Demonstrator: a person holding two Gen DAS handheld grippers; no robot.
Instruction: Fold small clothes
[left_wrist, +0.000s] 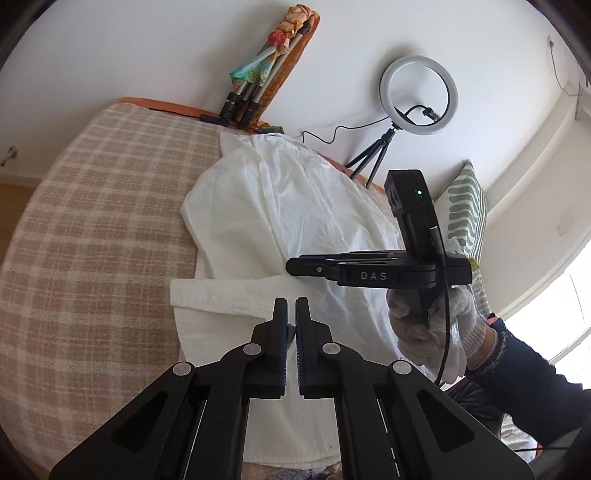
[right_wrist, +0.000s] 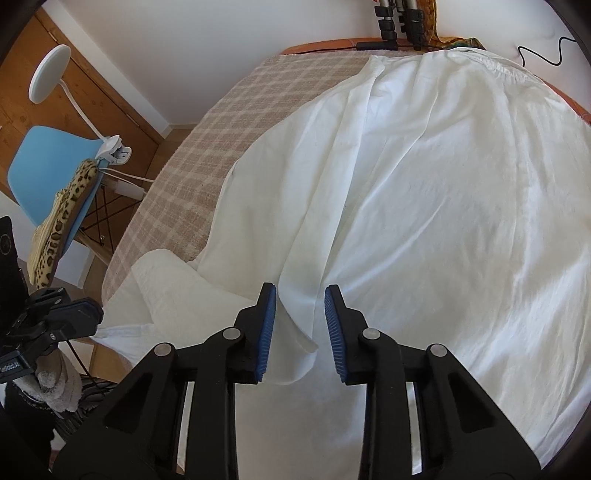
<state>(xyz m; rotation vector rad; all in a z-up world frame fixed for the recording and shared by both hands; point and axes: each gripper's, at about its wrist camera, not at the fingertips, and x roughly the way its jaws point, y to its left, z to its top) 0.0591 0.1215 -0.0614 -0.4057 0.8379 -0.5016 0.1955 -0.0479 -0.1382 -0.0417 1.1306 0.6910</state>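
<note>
The white garment (right_wrist: 424, 206) lies spread over the checked bed cover (left_wrist: 92, 229), filling the right wrist view from 12 to 4 o'clock, ready for folding. The right gripper (right_wrist: 300, 328) stands partly open, straddling a raised fold without pinching it (likely lining up a grasp). The left gripper (left_wrist: 291, 314) is nearly closed and empty, above a folded white cloth (left_wrist: 207, 295).

White garment (right_wrist: 424, 177), creased. Bed cover (left_wrist: 92, 221): beige-and-cream check. Cushion (left_wrist: 466, 206): white with green wavy stripes. Chair (right_wrist: 48, 166) light blue, leopard-print cloth (right_wrist: 61, 218) on it. Right gripper (right_wrist: 300, 321) black, blue ribbed pads (right_wrist: 267, 325). Glove (left_wrist: 417, 325) off-white.
</note>
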